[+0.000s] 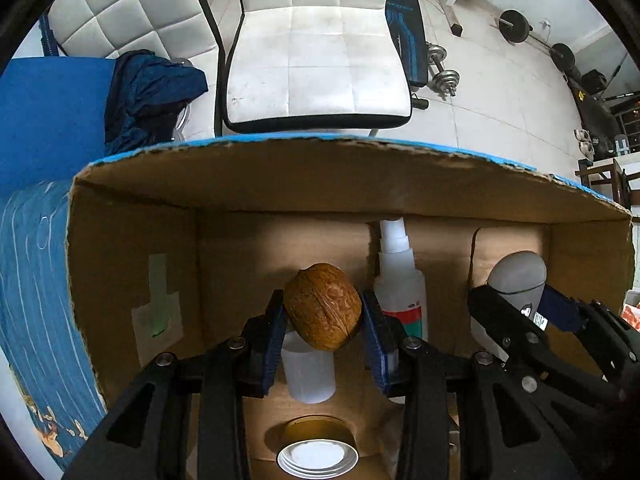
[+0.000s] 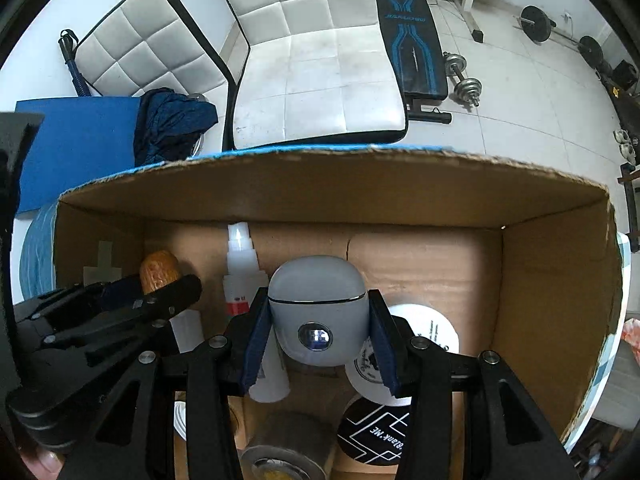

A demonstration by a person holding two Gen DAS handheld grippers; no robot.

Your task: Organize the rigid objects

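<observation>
Both grippers point down into an open cardboard box. My left gripper is shut on a brown walnut, held above the box floor. In the right wrist view the walnut and left gripper show at the left. My right gripper is shut on a grey rounded earbud case with a shiny round button. In the left wrist view that case and the right gripper appear at the right. A white spray bottle lies between them on the box floor.
On the box floor lie a white plastic cup, a jar with a white lid, a white round lid, a black printed disc and a tape roll. Behind the box stand white quilted chairs and a blue cloth.
</observation>
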